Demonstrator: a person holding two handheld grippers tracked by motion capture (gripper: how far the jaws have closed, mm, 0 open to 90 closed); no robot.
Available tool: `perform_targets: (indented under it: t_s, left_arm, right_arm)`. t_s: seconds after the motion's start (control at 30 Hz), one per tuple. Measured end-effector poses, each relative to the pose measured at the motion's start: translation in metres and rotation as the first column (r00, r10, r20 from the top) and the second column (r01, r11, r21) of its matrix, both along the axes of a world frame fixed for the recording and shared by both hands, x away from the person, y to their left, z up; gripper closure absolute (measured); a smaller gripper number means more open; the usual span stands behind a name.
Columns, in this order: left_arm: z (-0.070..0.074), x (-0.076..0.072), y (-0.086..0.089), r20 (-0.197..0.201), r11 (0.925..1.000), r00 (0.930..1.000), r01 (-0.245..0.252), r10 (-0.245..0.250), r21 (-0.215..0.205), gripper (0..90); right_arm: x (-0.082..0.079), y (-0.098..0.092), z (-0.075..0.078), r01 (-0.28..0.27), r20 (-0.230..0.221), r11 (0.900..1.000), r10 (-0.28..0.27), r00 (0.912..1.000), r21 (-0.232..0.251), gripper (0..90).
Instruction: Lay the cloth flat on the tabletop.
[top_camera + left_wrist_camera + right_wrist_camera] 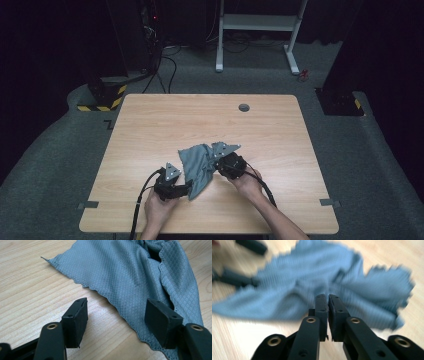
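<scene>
A grey quilted cloth (pixel 197 165) lies crumpled on the wooden table (pixel 200 115), near the front middle. My right gripper (pixel 216 156) is shut on the cloth's right side; in the right gripper view the cloth (pixel 287 290) is blurred and its folds run together at the closed jaw tips (pixel 328 296). My left gripper (pixel 189 186) rests at the cloth's lower left corner and is open. In the left gripper view one pad (pixel 162 321) hangs over the cloth's scalloped edge (pixel 125 272) and the other pad (pixel 76 320) over bare wood.
A round cable hole (pixel 244 107) sits near the table's far edge. Tape marks (pixel 88 204) flank the table on the grey floor. A white desk frame (pixel 257 25) and black stands with cables stand behind the table.
</scene>
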State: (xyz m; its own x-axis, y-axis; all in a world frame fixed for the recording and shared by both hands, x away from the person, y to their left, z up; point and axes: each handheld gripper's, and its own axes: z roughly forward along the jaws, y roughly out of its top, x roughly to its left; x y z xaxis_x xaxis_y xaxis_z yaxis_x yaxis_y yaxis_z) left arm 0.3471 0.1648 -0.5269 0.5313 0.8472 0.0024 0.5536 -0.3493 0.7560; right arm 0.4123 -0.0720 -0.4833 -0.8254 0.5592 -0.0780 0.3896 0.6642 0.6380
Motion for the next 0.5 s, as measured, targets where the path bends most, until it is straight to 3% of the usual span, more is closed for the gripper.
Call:
perform_targets:
  t_s: [0.23, 0.37, 0.5]
  left_arm:
    - [0.0, 0.0, 0.0, 0.0, 1.0, 1.0, -0.001, 0.001, 0.0, 35.6]
    - [0.0, 0.0, 0.0, 0.002, 1.0, 1.0, 0.001, -0.001, 0.003, 35.5]
    - [0.0, 0.0, 0.0, 0.0, 1.0, 1.0, 0.001, -0.001, 0.004, 35.4]
  right_arm:
    - [0.002, 0.007, -0.017, -0.009, -0.032, 1.0, 0.008, 0.9995, -0.019, 86.1]
    - [0.016, 0.021, -0.018, 0.034, -0.054, 0.998, -0.031, 0.9981, 0.053, 83.5]
    - [0.025, 0.03, -0.019, 0.062, -0.055, 0.997, -0.06, 0.9967, 0.046, 81.7]
